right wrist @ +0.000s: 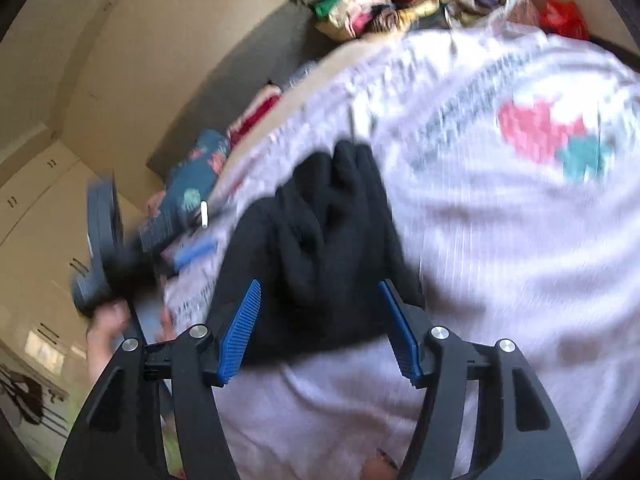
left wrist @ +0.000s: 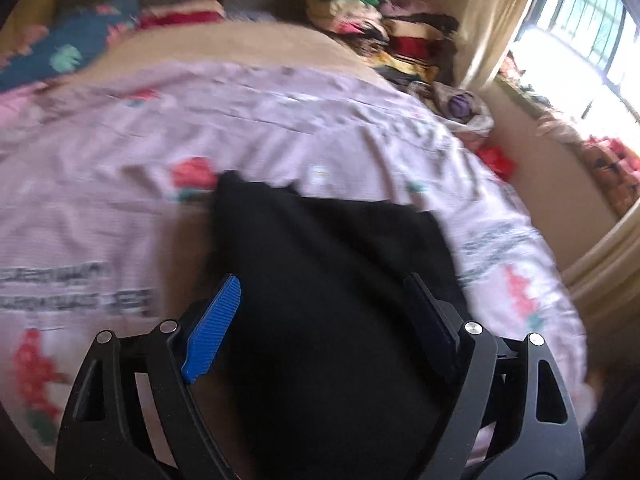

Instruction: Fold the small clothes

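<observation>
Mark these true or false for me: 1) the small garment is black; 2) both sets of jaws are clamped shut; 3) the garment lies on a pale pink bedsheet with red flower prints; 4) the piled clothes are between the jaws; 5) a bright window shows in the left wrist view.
1) True: the small black fabric garment is black.
2) False: the left gripper and the right gripper both stand open, with the garment lying between their jaws.
3) True: it rests on the pale pink flower-print bedsheet.
4) False: the pile of mixed coloured clothes sits at the far edge of the bed.
5) True: the bright barred window is at upper right.
</observation>
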A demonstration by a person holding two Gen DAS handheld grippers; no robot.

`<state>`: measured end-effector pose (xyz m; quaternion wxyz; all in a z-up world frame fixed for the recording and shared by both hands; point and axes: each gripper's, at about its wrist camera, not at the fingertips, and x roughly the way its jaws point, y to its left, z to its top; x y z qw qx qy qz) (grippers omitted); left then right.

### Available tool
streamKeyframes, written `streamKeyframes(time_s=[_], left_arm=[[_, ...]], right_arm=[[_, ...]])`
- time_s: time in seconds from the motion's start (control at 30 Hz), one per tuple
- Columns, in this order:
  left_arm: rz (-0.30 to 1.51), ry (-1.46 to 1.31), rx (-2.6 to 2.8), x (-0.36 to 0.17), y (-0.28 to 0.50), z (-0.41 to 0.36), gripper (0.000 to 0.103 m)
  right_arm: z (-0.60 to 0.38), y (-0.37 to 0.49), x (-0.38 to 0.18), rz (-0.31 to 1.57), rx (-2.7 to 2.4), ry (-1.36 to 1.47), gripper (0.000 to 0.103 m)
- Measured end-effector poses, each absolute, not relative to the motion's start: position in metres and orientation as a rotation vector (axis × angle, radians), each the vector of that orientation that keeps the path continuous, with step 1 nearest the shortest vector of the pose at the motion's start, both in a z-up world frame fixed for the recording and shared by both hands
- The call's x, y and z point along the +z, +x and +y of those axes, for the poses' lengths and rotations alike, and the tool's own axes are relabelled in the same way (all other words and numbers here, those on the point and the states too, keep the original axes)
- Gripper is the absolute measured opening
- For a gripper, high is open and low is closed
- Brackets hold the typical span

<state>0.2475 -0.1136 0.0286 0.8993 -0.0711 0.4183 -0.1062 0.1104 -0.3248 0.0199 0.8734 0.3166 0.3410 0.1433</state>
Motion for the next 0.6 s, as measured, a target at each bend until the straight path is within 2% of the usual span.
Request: streamKeyframes(time_s=[0.17, 0.47, 0.6], left_arm=[[0.870, -0.099, -0.167, 0.010, 0.230, -0.099, 0.076], [0.883, -0.104, -0.208, -0.005, 0.219, -0.107, 0.076], [0.881, -0.100, -0.217, -0.005, 0.218, -0.108, 0.076]], right_arm=[[-0.331, 0.166, 0.037, 0.770, 0.268, 0.589, 0.060], [-0.304, 0.254, 0.020, 0.981, 0.211, 0.436, 0.063], [-0.284, 0.256, 0.021, 0.969, 0.222, 0.341, 0.054]])
